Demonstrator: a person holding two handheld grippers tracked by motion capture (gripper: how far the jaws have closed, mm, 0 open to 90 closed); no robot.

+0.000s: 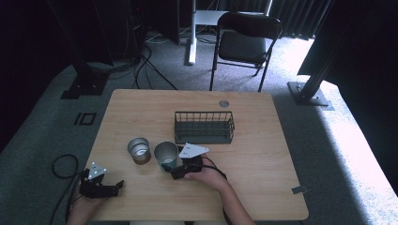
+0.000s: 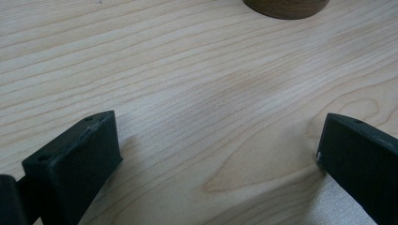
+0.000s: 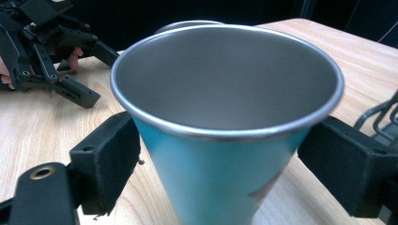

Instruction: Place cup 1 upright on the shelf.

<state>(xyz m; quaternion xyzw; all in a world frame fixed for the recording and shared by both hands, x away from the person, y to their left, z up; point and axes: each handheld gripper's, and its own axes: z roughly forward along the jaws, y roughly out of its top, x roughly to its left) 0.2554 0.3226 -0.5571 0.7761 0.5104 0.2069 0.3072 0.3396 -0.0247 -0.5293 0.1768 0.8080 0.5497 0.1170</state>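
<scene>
A teal metal cup [image 1: 166,155] stands upright on the wooden table [image 1: 253,154], left of centre near the front. My right gripper [image 1: 172,172] reaches it from the near side. In the right gripper view its two black pads [image 3: 110,161] press against the sides of the teal cup [image 3: 225,183], low on the cup. A brown cup with a steel rim [image 1: 139,150] stands just to the left of it, and its base [image 2: 286,5] shows in the left gripper view. My left gripper [image 1: 115,187] rests open near the front left corner, over bare wood [image 2: 218,145].
A dark wire basket [image 1: 204,126] stands behind the cups, mid-table; part of its wire [image 3: 380,117] shows at the right of the right gripper view. A folding chair [image 1: 244,44] stands beyond the table. My left gripper [image 3: 101,75] shows farther off.
</scene>
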